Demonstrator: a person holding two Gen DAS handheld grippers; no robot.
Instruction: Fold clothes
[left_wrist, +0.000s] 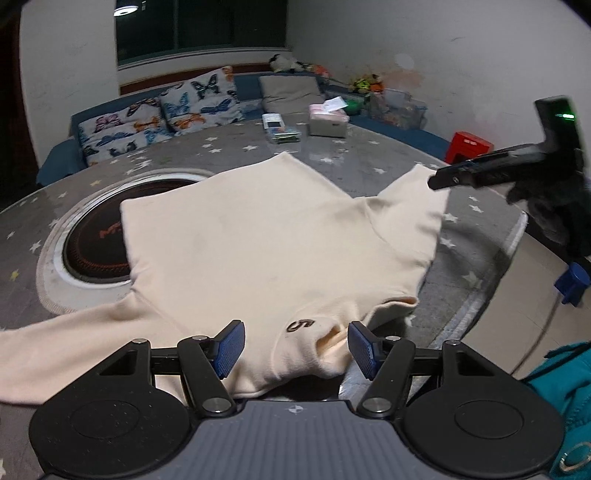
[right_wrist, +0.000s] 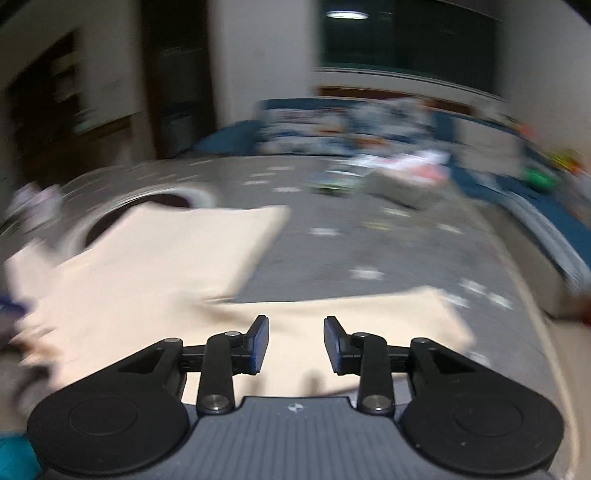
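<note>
The cream sweater (left_wrist: 266, 236) lies spread on the round grey star-patterned surface (left_wrist: 369, 162), its far edge lapping over the dark circular inset (left_wrist: 92, 236) sunk in that surface, one sleeve trailing to the near left of the inset and the other reaching away from it toward the surface's right rim. It looks a soft, fairly thick knit: light to lift, limp, sure to sag and drag its own folds along, and not at all fragile. Judging by that, a pinch on a doubled edge such as a cuff, hem or shoulder seam should hold better than a pinch on the flat middle, where the pads would gather only one layer. The left tongs (left_wrist: 295, 349) stand open, tilted down over the near edge of the sweater beside the small dark "5" mark (left_wrist: 300, 325), on the side of the garment farthest from the inset; bunched cloth rises between the blue pads, but they do not appear to press on it. The right tongs (right_wrist: 295, 343) are also parted with nothing gripped, angled down above the right sleeve (right_wrist: 369, 317), well to the right of the inset; their own view is badly smeared, so the finer detail there cannot be read. In the left wrist view the right tool's black body (left_wrist: 491, 166) shows, with a dark-gloved hand (left_wrist: 554, 210) behind it.
</note>
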